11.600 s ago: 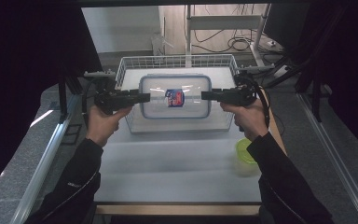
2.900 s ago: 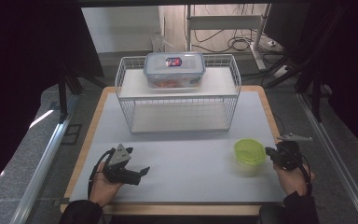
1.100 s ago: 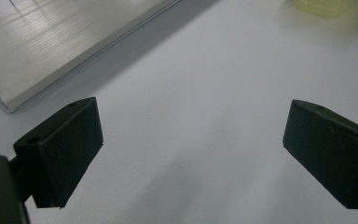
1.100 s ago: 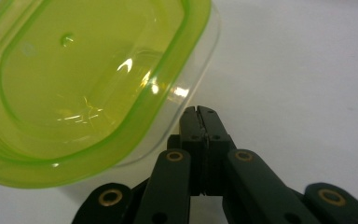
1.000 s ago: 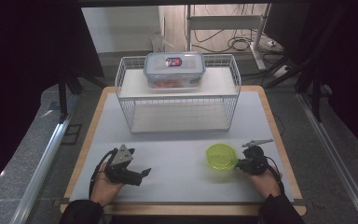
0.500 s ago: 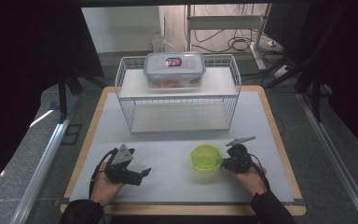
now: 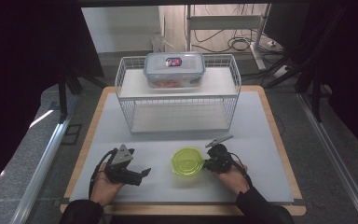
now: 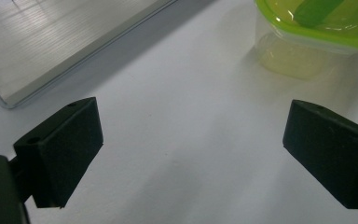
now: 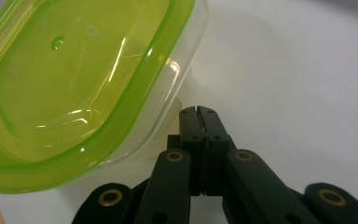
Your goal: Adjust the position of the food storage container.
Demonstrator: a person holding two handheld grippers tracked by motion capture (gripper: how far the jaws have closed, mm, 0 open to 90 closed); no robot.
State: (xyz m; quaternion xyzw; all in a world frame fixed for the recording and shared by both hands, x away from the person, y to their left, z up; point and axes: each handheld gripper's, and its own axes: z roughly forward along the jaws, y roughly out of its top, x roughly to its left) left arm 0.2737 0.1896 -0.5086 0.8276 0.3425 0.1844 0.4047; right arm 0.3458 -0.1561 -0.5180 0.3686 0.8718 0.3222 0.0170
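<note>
A small clear container with a green lid (image 7: 188, 161) (image 9: 74, 84) sits on the white mat near the front, a little right of centre. My right gripper (image 7: 206, 163) (image 9: 199, 112) is shut with nothing between its jaws, and its tips rest against the container's right side wall. My left gripper (image 7: 145, 172) (image 8: 191, 154) lies low on the mat to the container's left, jaws wide open and empty, pointing toward the container (image 8: 317, 28).
A white wire rack (image 7: 177, 93) stands at the back of the mat, its lower shelf (image 8: 51, 46) just beyond my left gripper. On its top shelf rests a clear lidded box (image 7: 174, 69) with red contents. The mat lies on a wooden board (image 7: 279, 140).
My shut right gripper has slid leftward along the mat, and the green-lidded container has moved left with it, from the right side toward the middle. The left gripper has stayed put.
</note>
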